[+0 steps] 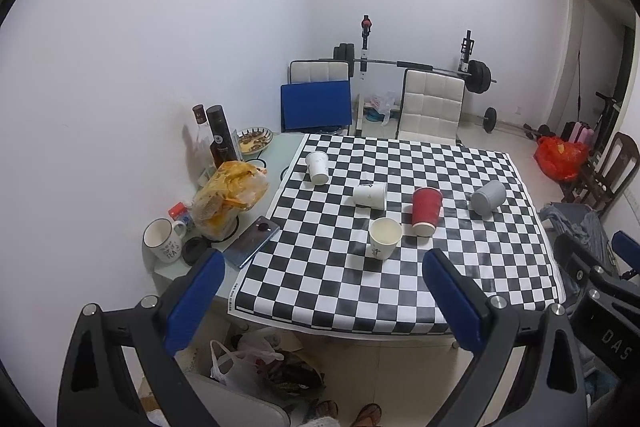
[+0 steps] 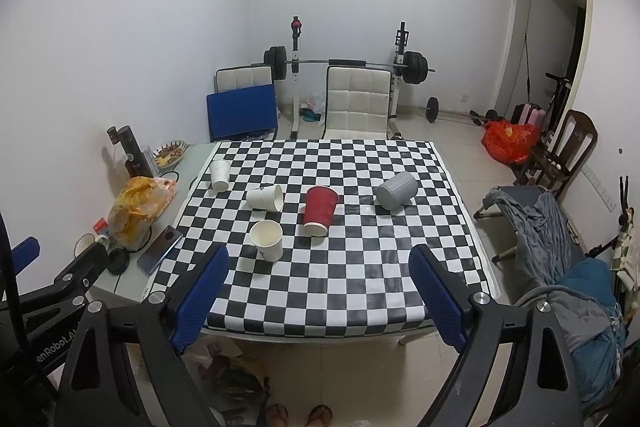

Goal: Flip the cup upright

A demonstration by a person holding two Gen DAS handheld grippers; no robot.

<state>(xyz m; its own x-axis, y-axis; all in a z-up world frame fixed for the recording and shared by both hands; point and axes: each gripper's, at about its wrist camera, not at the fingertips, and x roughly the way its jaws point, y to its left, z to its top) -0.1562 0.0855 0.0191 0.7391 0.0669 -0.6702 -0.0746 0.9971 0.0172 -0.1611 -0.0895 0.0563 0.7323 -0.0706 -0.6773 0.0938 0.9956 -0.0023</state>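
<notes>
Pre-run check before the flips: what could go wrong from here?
1. The red cup and the upright paper cup sit close together; reaching for one may bump the other.
2. The gray cup lies on its side and could roll when nudged.
3. The checkered cloth may slide under a dragged cup.

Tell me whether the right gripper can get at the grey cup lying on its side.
Probably yes. The right gripper is open and empty, held back over the table's near edge, and the grey ribbed cup lies alone on the checkered cloth, apart from the red paper cup.
</notes>
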